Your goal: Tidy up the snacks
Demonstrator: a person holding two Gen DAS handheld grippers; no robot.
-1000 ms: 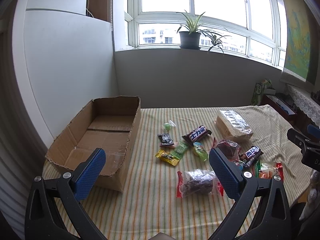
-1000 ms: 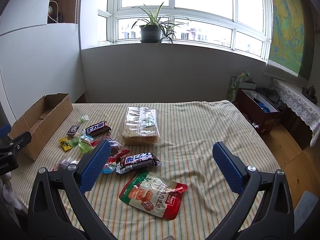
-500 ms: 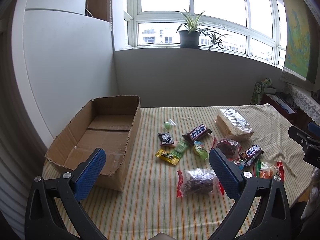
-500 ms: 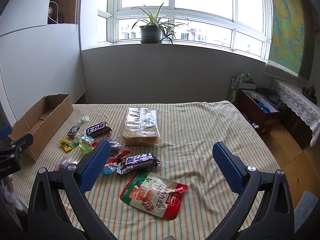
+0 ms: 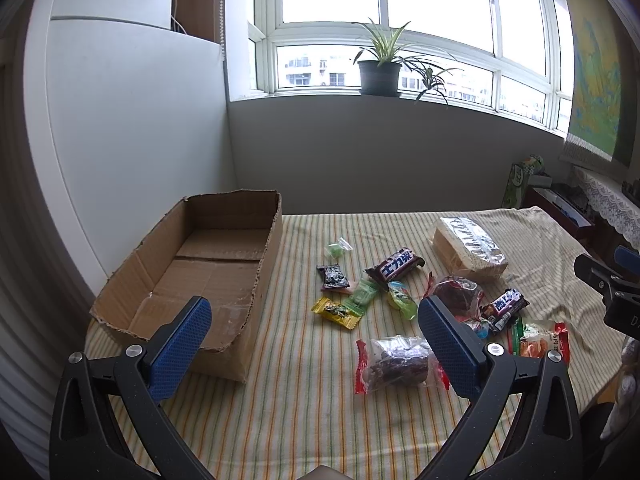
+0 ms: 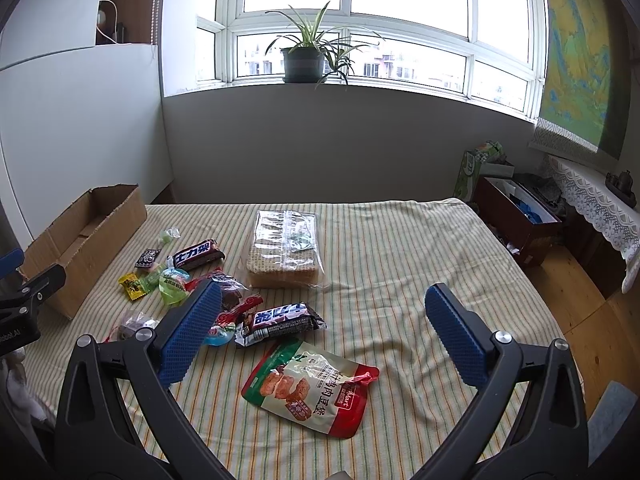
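An open cardboard box point(image 5: 208, 272) stands empty at the table's left; it also shows in the right wrist view point(image 6: 84, 236). Several snacks lie scattered to its right: a dark chocolate bar point(image 5: 395, 265), a wafer pack point(image 5: 468, 248), a clear bag of dark snacks point(image 5: 396, 364), a yellow candy point(image 5: 336, 312). In the right wrist view a red and green pouch point(image 6: 312, 388) and a second dark bar point(image 6: 280, 318) lie nearest. My left gripper point(image 5: 316, 344) is open and empty above the table's near edge. My right gripper point(image 6: 320, 336) is open and empty over the pouch.
A striped cloth covers the table point(image 6: 400, 248). A white wall panel point(image 5: 120, 140) stands left of the box. A potted plant point(image 6: 304, 60) sits on the windowsill. A dark wooden crate point(image 6: 516, 220) and a lace-covered shelf point(image 6: 600, 204) stand at the right.
Both grippers have drifted very slightly; the views are nearly the same. Nothing on the table has moved.
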